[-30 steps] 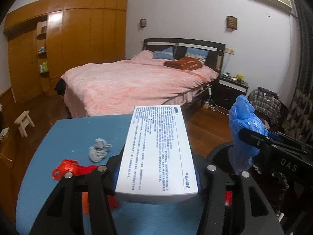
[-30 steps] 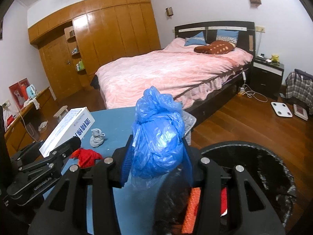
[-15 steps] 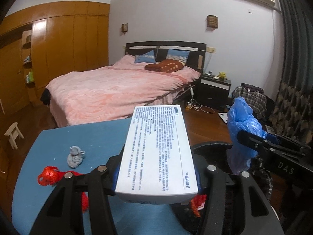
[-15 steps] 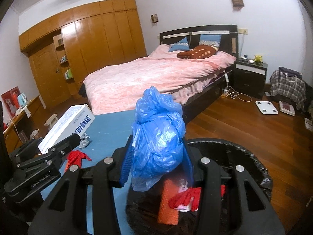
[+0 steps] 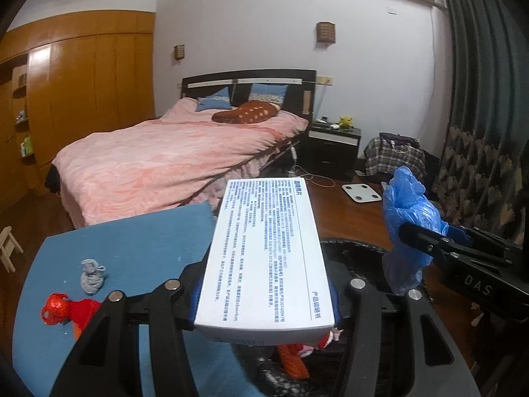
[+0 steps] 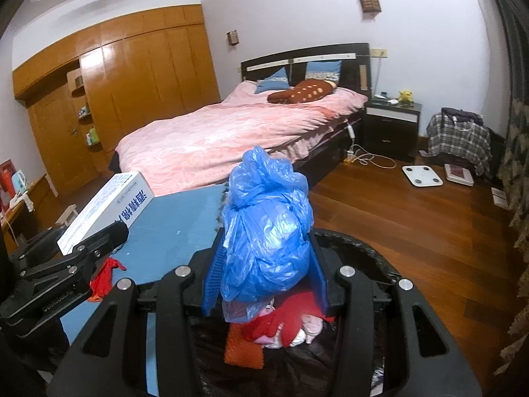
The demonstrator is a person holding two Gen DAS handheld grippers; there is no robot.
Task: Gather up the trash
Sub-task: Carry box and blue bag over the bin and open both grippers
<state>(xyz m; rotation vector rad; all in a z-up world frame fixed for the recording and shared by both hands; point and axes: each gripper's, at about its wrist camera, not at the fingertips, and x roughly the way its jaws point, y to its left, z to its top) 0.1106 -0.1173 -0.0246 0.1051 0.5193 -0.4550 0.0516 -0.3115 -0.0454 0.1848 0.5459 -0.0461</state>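
Left wrist view: left gripper (image 5: 264,301) was clamped on the white box (image 5: 264,258), same hold as a second earlier. What changed was the backdrop: the blue table (image 5: 132,241) slid off to the left and the black-lined trash bin (image 5: 357,248) came in under the box's far half. A second ago the box was over the table only. Red and orange scraps already lay in the bin below the box. Red wrapper (image 5: 66,307) and grey wad (image 5: 92,274) sat on the table, untouched. The right gripper (image 5: 406,228) showed at right, closed on the blue plastic bag (image 5: 410,218), bag hanging over the bin's rim.

Right wrist view: right gripper (image 6: 264,284) was pinching the blue plastic bag (image 6: 264,231), grip unchanged. The trash bin (image 6: 370,251) was only an arc at the lower right a second ago; now it filled the lower frame, bag directly above earlier trash. The white box (image 6: 105,208) in the left gripper (image 6: 109,235) sat over the table's right edge, beside the bin.

Read: both loads were carried to the bin, neither released yet. Bag looked ready to drop; box maybe needed a bit more travel. Two table scraps left afterward.
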